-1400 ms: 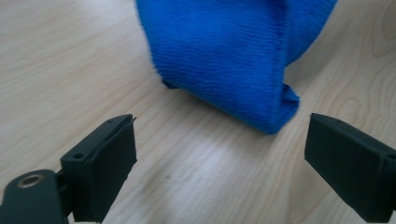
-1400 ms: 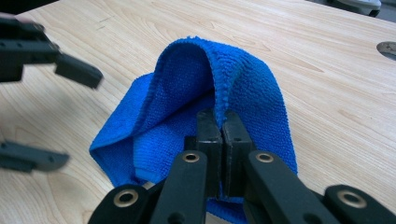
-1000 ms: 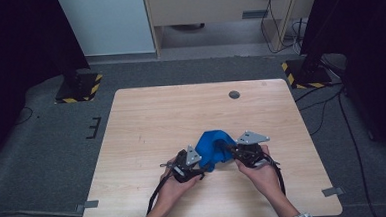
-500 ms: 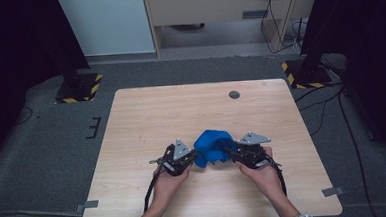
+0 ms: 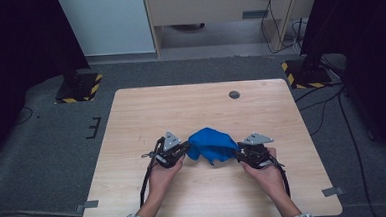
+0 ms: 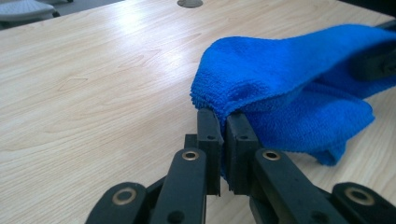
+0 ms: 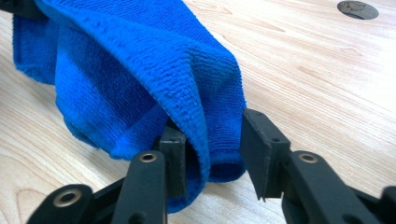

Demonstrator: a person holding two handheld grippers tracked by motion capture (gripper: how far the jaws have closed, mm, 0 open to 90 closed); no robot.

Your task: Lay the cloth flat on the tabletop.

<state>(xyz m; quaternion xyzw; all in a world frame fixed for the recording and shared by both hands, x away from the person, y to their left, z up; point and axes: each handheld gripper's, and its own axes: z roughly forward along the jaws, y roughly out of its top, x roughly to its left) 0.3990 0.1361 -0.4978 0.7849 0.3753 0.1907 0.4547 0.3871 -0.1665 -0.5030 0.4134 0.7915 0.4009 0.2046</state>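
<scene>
Near the table's [image 5: 131, 121] front edge, the blue microfibre cloth [image 5: 210, 145] is stretched lengthwise between the left gripper [image 6: 223, 126], clamped on one end, and the right gripper [image 7: 210, 140], whose parted jaws loosely bracket the other.

Even overhead light brightens the table [image 5: 191, 108]; dark surroundings, soft glare, slightly blurred gripper views.

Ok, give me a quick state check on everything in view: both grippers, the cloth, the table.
Left gripper: shut on an edge of the cloth.
Right gripper: jaws apart around a bunched fold, not pinching it.
Blue cloth: bunched, draped between the grippers, lower folds on the table.
Table: bare wood around the cloth, one round grommet.
</scene>
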